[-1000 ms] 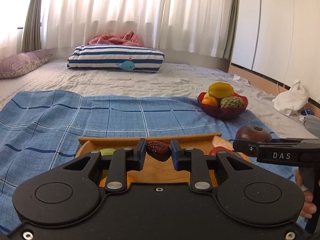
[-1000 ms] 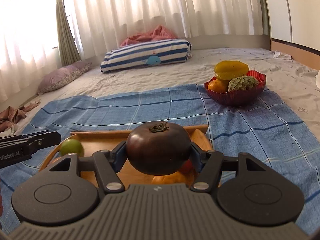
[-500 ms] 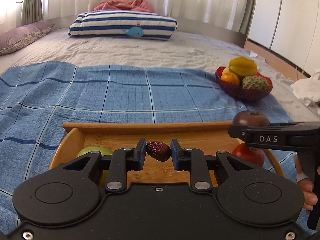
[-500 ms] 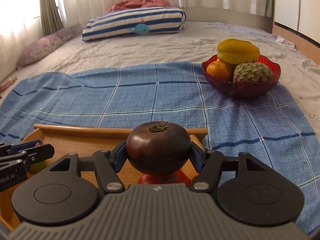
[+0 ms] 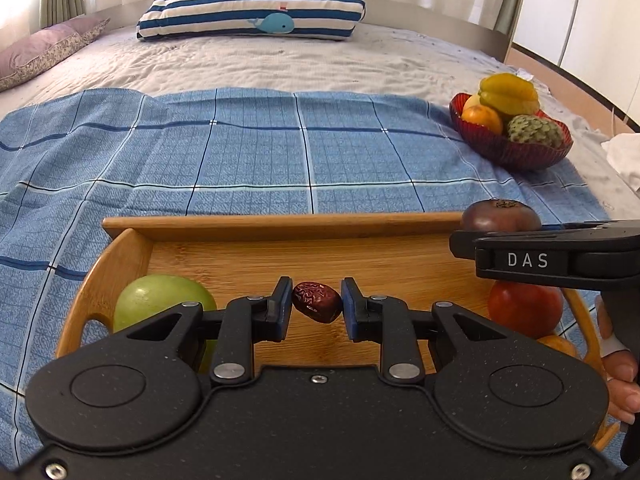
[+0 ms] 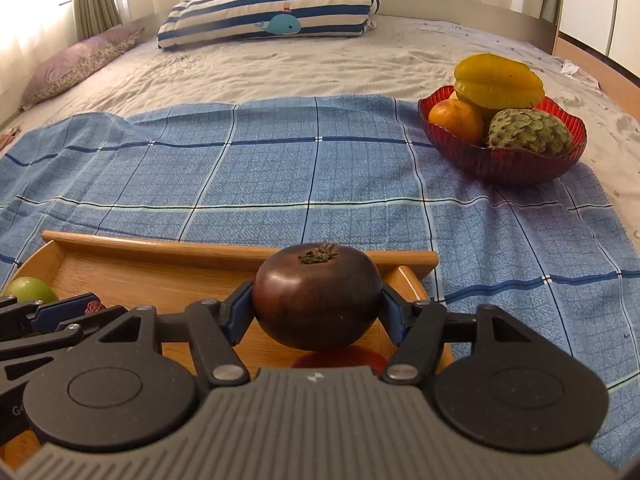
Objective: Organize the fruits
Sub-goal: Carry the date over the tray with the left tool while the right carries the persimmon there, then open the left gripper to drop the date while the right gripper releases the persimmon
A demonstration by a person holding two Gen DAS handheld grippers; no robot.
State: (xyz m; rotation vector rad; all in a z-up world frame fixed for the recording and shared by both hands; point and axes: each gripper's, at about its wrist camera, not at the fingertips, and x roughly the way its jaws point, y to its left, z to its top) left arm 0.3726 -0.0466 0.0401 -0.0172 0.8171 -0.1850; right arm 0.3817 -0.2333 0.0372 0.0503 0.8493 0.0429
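Note:
My left gripper (image 5: 316, 307) is shut on a small wrinkled red date (image 5: 317, 307) and holds it above the wooden tray (image 5: 280, 228). My right gripper (image 6: 318, 306) is shut on a dark purple tomato (image 6: 318, 300), over the tray's right end (image 6: 160, 246); it also shows in the left wrist view (image 5: 500, 216). In the tray lie a green apple (image 5: 160, 300), a red tomato (image 5: 524, 308) and an orange fruit (image 5: 558, 346). A red glass bowl (image 6: 500, 160) at the far right holds a starfruit (image 6: 498, 80), an orange (image 6: 456, 120) and a custard apple (image 6: 528, 132).
The tray and bowl sit on a blue checked cloth (image 5: 240, 152) spread over a bed. A striped whale pillow (image 5: 252, 12) and a mauve pillow (image 5: 44, 50) lie at the far end. White cloth (image 5: 624, 156) lies at the right edge.
Both grippers have tipped downward and moved forward over the tray, each still holding its fruit. The tray and bowl look larger and nearer.

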